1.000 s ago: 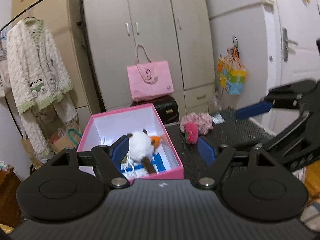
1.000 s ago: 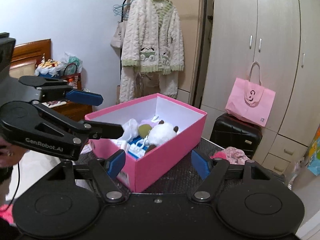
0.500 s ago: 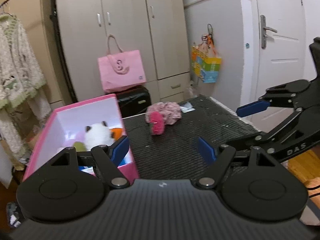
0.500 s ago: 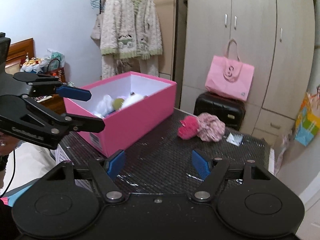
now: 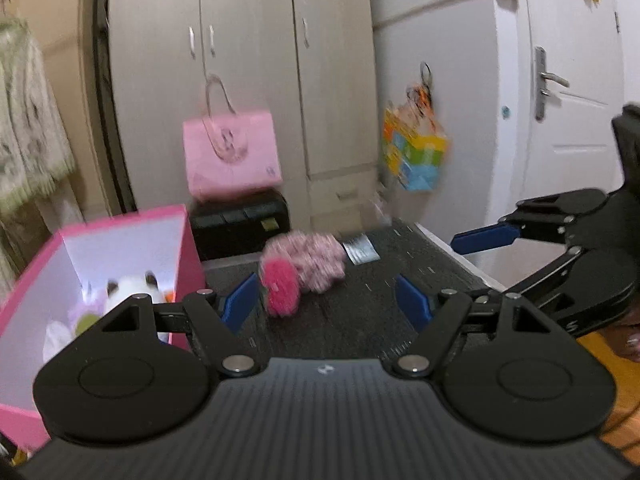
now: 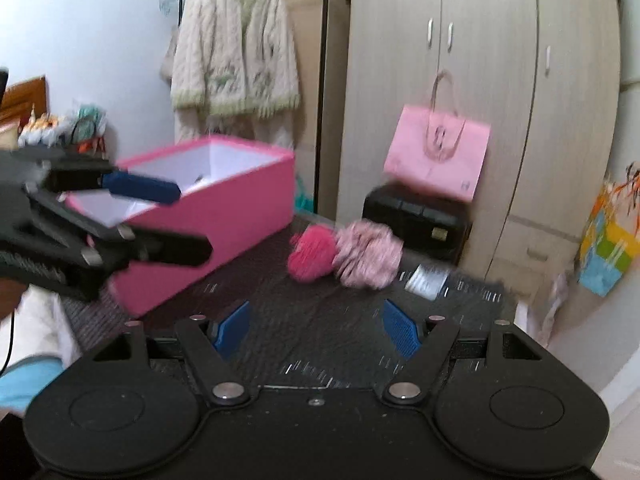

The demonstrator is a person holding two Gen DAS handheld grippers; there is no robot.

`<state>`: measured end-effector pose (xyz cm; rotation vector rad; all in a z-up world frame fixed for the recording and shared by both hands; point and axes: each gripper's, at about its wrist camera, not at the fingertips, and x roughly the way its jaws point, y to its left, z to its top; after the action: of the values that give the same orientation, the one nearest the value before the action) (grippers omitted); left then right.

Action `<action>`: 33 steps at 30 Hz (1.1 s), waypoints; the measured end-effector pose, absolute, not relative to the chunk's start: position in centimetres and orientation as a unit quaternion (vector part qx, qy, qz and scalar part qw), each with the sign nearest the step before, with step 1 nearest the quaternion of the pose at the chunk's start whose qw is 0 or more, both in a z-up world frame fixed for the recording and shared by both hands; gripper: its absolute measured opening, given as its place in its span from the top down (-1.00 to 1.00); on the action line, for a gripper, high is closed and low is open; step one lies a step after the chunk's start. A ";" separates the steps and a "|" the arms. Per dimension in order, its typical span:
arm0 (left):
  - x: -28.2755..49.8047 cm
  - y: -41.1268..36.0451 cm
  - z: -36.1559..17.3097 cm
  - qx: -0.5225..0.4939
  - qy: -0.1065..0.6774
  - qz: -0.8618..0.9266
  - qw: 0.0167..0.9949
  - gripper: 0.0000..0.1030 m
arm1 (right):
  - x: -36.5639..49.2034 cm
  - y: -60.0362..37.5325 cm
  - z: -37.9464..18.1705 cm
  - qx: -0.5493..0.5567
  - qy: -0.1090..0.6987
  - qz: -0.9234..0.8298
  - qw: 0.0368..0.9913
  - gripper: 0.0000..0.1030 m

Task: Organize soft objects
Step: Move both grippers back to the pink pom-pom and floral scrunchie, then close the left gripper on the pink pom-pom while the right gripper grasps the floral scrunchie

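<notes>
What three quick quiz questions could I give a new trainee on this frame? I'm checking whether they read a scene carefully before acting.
1. True or false: the left gripper is shut on the bright pink fluffy item.
2. Which lies nearer the pink box? A) the bright pink fluffy item B) the pale pink fluffy item
3. Fill in: the two fluffy items lie on the dark ___, outside the box.

Key
1. False: both it and the right gripper are open and empty.
2. A
3. Table
</notes>
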<state>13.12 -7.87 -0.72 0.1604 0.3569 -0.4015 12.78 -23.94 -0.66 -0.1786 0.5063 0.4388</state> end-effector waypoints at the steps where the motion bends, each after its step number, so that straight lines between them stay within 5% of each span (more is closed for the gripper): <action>1: 13.5 -8.2 -1.1 0.081 0.172 -0.189 0.963 -0.46 | 13.2 -24.1 -0.7 -0.090 0.237 0.218 0.943 -0.51; 23: 26.4 -11.8 -8.1 0.076 0.243 -0.084 0.963 -0.21 | 30.7 -25.5 -3.9 0.034 0.292 0.217 0.931 -0.62; 30: 27.8 -11.7 -9.3 0.063 0.269 -0.077 0.958 0.25 | 35.1 -24.2 -7.4 0.079 0.341 0.232 0.908 -0.62; 33: 28.1 -11.5 -9.7 0.048 0.281 -0.076 0.955 0.29 | 35.4 -23.8 -8.6 0.072 0.354 0.230 0.904 -0.62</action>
<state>28.13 -11.55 -9.70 0.0976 0.5708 -0.1540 35.40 -23.81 -8.55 0.1485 0.7308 0.4757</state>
